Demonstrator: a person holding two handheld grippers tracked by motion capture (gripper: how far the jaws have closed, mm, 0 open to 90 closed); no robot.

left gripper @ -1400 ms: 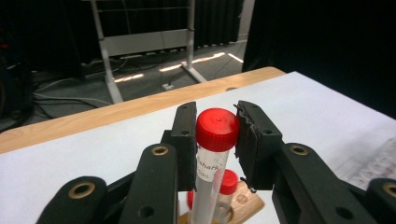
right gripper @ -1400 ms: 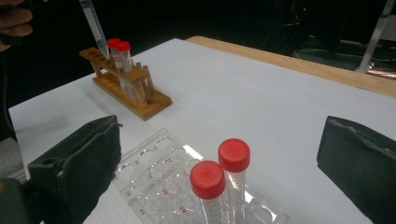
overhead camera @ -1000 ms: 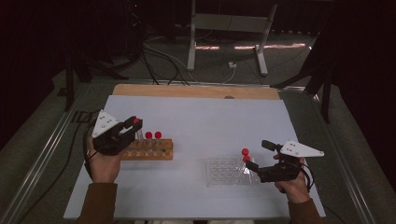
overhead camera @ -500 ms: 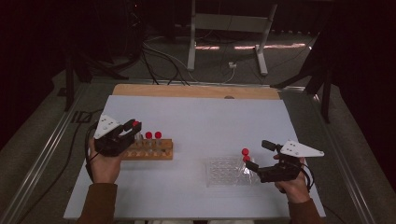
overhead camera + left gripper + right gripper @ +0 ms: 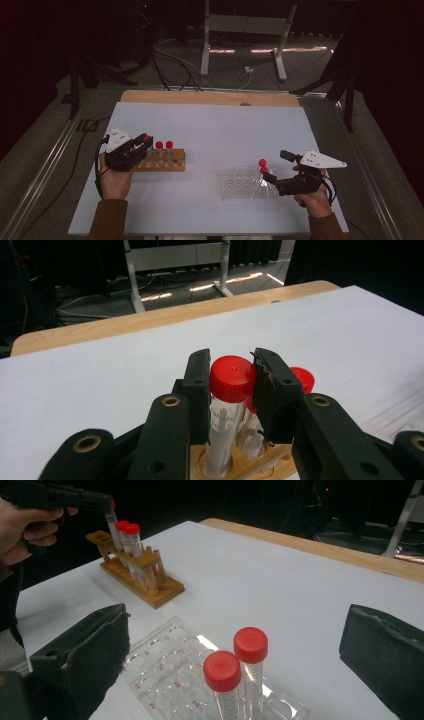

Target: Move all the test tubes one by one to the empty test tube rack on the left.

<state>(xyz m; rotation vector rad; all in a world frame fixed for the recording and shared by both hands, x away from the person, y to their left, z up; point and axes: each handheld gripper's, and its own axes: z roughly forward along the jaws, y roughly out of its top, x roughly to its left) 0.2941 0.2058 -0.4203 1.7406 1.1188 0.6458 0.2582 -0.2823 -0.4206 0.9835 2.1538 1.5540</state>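
The left gripper (image 5: 231,390) was clamped on a red-capped tube (image 5: 227,405) just under its cap, the tube's lower end in a hole of the wooden rack (image 5: 162,161) on the table (image 5: 215,125) (two more capped tubes stood beside it). The right gripper (image 5: 235,645) stood wide open, holding nothing, its pads flanking two capped tubes (image 5: 240,675) in the clear plastic rack (image 5: 170,675).

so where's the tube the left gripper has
In the high view it is at the table's left, clamped in the left gripper, the tube entering the wooden rack beside two others.
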